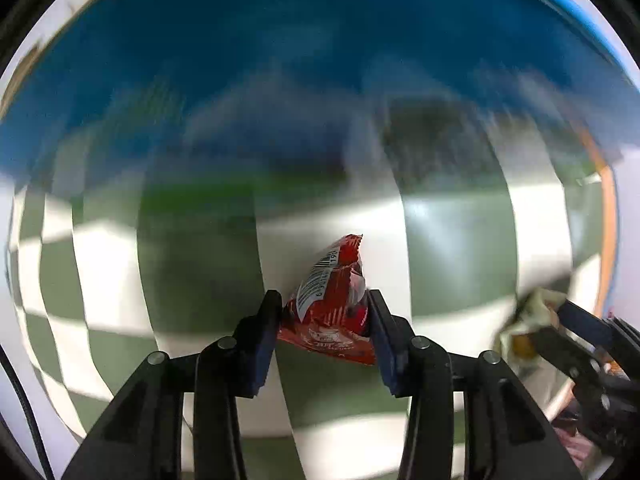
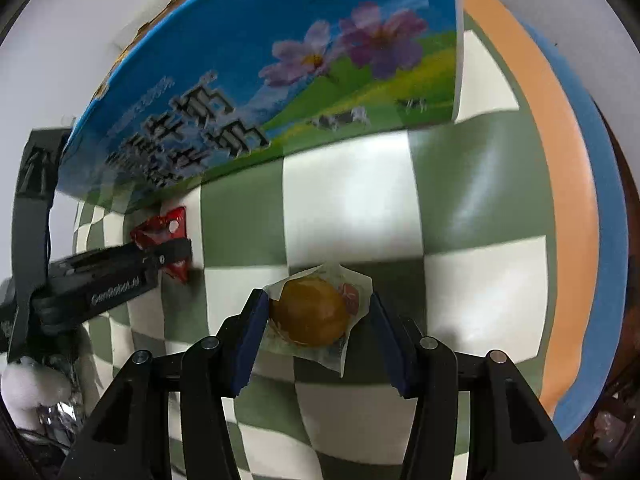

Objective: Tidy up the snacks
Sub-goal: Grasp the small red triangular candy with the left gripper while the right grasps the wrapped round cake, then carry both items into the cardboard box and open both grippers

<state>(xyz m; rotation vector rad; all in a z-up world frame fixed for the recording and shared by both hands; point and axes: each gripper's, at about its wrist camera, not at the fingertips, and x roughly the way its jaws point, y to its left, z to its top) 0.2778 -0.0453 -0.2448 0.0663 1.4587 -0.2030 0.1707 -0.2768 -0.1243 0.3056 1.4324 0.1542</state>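
The left tool (image 1: 324, 312) is squeezing a red snack packet (image 1: 332, 308) above the checkered counter (image 2: 344, 200). The right tool (image 2: 318, 312) is gripping a wrapped yellow bun (image 2: 310, 312) near a blue box (image 2: 256, 72).

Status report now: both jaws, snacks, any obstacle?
Left gripper shut on red snack packet. Right gripper holds wrapped bun. Blue box stands ahead.

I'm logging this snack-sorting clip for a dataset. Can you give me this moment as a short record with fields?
surface: green-and-white checkered cloth
left hand-held gripper: shut on red snack packet
right hand-held gripper: shut on clear-wrapped round golden pastry
backdrop: blue printed carton with flowers and cows, standing on the cloth
left wrist view: background blurred
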